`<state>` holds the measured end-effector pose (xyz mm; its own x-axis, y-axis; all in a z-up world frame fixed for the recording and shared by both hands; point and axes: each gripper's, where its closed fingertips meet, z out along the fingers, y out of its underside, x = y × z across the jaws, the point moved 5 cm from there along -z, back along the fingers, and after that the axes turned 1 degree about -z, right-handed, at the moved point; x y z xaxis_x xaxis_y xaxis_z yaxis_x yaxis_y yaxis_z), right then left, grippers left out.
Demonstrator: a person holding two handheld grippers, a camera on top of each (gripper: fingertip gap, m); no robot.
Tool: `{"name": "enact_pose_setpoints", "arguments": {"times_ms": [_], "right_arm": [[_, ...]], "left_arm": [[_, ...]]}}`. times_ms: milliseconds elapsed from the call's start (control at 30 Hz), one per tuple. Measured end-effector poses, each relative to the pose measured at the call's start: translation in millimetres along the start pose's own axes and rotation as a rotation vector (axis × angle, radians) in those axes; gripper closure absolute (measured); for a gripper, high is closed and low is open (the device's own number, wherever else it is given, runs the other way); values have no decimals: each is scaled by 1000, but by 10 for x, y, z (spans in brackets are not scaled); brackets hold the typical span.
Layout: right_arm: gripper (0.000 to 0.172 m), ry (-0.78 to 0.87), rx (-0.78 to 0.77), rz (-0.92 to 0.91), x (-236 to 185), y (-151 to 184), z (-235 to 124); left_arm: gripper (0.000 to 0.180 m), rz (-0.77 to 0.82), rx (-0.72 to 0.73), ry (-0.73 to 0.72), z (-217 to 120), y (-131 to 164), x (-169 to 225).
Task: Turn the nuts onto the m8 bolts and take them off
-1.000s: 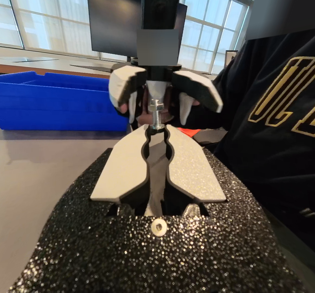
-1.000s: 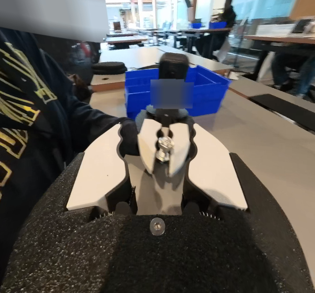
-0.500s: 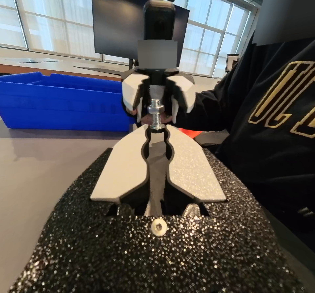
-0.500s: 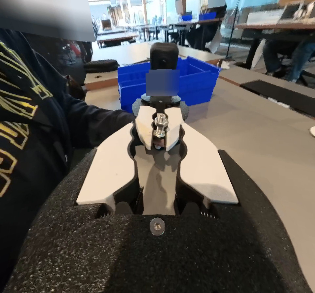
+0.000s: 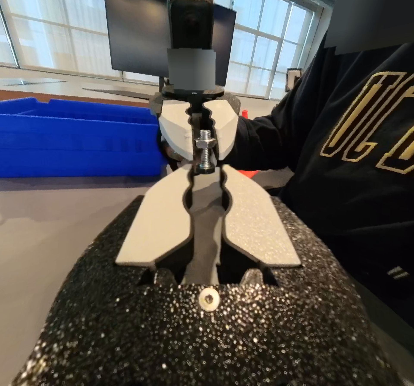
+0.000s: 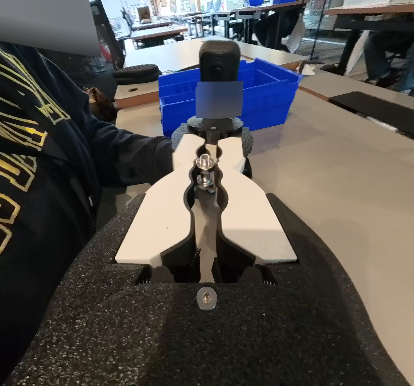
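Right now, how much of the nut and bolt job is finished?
Done: a nut is already threaded partway down the bolt, with thread showing above and below it. In hand: the right hand-held gripper pinches that nut. Left: finishing the turning and taking it off again.

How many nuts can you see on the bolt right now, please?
1. A single silver nut sits near the threaded tip of the bolt, between the two grippers' jaws. Others could lie hidden inside the blue bin.
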<state>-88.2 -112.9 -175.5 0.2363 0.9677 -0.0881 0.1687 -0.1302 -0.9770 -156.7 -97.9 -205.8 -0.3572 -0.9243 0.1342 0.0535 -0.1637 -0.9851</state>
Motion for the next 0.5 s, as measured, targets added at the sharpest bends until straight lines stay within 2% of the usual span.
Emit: {"name": "enact_pose_setpoints", "arguments": {"times_ms": [133, 167, 267, 333, 400, 500], "right_arm": [[157, 75, -5, -34, 25, -144, -211], [157, 128, -18, -62, 62, -203, -321], [157, 406, -95, -172, 307, -388, -843], [157, 564, -201, -171, 540, -385, -1239], [157, 633, -395, -74, 787, -195, -1592], [157, 668, -769, 41, 1089, 279, -2042]], "left_arm": [[97, -15, 69, -55, -19, -51, -63], [89, -31, 72, -74, -25, -53, -91], [76, -44, 75, -142, -40, -53, -160], [72, -34, 70, -182, -49, -52, -189], [72, -32, 66, -200, -54, -50, -205], [72, -39, 69, -210, -59, -51, -220]]}}
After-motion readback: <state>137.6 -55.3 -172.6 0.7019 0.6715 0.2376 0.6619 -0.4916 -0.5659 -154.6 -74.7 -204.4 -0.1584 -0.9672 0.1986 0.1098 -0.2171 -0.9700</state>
